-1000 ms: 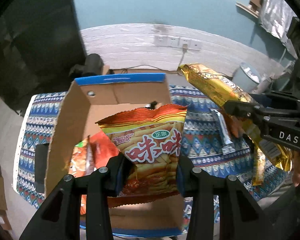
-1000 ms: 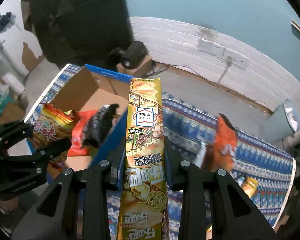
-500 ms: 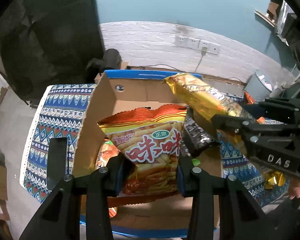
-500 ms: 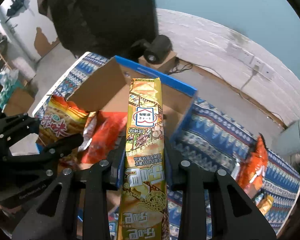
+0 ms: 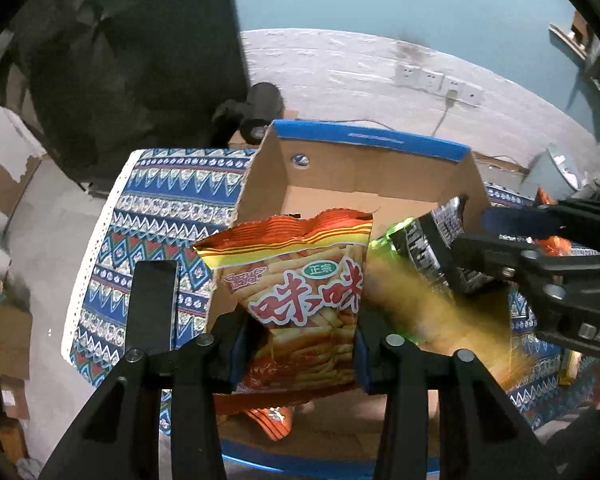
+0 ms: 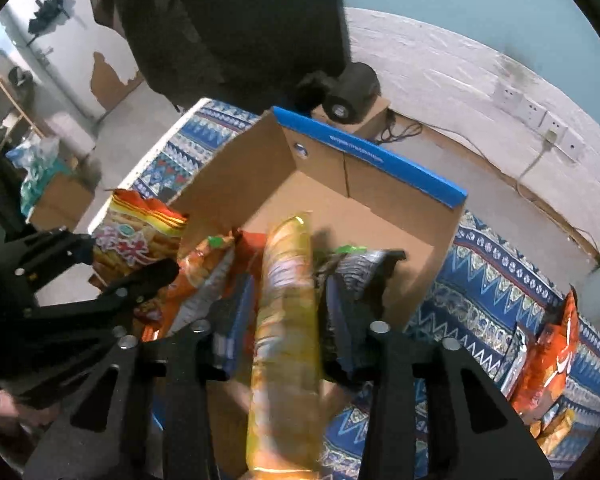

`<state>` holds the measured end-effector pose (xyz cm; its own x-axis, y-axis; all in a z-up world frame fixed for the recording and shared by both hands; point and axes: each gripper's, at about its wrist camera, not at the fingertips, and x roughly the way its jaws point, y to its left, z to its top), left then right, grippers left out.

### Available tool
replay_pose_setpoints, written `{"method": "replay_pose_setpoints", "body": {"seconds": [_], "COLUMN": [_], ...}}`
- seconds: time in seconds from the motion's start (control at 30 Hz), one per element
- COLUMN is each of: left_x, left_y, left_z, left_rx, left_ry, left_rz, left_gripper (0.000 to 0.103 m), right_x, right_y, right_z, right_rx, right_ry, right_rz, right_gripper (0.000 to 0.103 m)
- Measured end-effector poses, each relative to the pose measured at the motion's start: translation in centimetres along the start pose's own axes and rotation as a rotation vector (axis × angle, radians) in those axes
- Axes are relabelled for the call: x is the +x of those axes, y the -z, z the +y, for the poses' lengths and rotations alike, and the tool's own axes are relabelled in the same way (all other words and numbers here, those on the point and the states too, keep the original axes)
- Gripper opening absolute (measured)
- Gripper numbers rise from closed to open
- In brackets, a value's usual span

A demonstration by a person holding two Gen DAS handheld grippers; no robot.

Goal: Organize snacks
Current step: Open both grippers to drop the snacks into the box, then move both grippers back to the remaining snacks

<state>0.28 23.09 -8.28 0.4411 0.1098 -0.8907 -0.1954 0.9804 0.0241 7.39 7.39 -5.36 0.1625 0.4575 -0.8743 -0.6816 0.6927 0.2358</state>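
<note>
My left gripper (image 5: 296, 344) is shut on an orange-red snack bag (image 5: 300, 292) and holds it over the left part of an open cardboard box (image 5: 364, 172) with a blue rim. My right gripper (image 6: 288, 312) has its jaws spread; the long gold snack pack (image 6: 286, 320) is blurred between them and drops into the box (image 6: 380, 196). In the left wrist view it is a yellow smear (image 5: 428, 316). Several snack bags lie in the box, one black (image 6: 364, 272), one orange (image 6: 204, 272).
The box stands on a blue patterned tablecloth (image 5: 156, 216). An orange snack bag (image 6: 548, 352) and smaller packs lie on the cloth to the right. A black flat object (image 5: 150, 304) lies on the cloth left of the box. A black device (image 6: 348, 96) sits behind the box.
My right gripper moved over the box and opened; the gold pack slipped from its grip and is falling in. My left gripper shifted left with its bag still held.
</note>
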Motion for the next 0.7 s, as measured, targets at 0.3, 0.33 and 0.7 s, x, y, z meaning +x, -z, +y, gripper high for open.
{"method": "replay_pose_setpoints", "body": {"seconds": [0.3,0.33,0.7], "left_x": [-1.5,-1.6,-1.8], "left_y": [-0.4,-0.5,-0.3], "left_z": [-1.2,-1.5,-5.7], "left_rx": [0.019,0.023,0.060], "left_ry": [0.004,0.007,0.111], "left_rz": [-0.046,-0.048,-0.017], "left_gripper": [0.073,0.074,0.077], "right_x": [-2.1,-2.2,-5.1], "right_y": [0.8,0.9,4.2], "right_z": [-1.4,-1.6,-5.1], "right_rx": [0.026,0.028,0.067], "right_ry": [0.056,0.060,0.140], "right_rz": [-0.021,-0.021,-0.022], "right_gripper": [0.066,0.067,0.072]}}
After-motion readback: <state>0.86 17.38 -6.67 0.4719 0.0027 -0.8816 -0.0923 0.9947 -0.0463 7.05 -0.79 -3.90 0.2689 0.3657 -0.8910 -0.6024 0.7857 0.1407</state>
